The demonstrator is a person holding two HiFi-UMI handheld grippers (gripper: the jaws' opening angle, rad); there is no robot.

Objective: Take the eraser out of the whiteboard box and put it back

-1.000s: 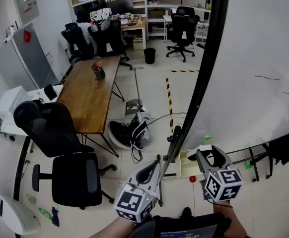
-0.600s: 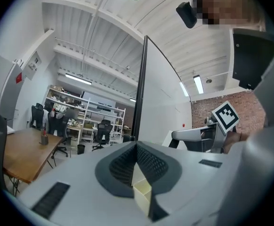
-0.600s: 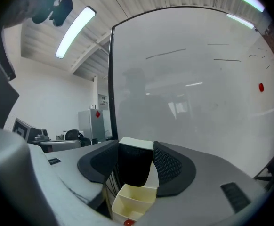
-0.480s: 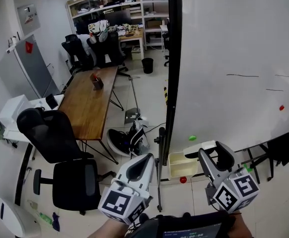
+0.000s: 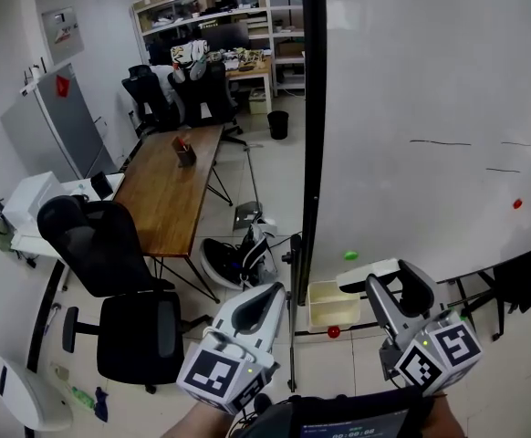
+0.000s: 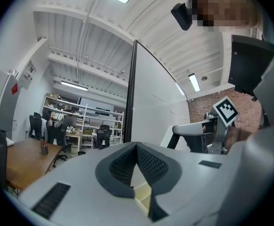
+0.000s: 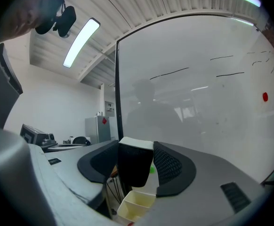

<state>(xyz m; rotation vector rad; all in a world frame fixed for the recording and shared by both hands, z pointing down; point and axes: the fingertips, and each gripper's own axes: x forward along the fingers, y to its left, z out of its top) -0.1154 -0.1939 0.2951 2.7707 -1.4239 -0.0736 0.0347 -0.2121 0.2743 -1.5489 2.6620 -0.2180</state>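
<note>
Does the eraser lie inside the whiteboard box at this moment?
No, the eraser is clamped between the jaws of the right gripper, above the open box.

rectangular eraser [image 7: 135, 166]: black felt body, white top.
small open plastic box [image 5: 329, 301]: pale cream.
large whiteboard [image 5: 430, 80]: white, black frame, thin black strokes.
red dot magnet [image 5: 517, 203]; green dot magnet [image 5: 350, 255].
long wooden table [image 5: 170, 190]: brown.

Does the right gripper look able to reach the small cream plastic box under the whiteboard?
Probably yes: the right gripper, shut on the black, white-backed eraser, is close beside the small cream plastic box, and nothing blocks its open top.
</note>
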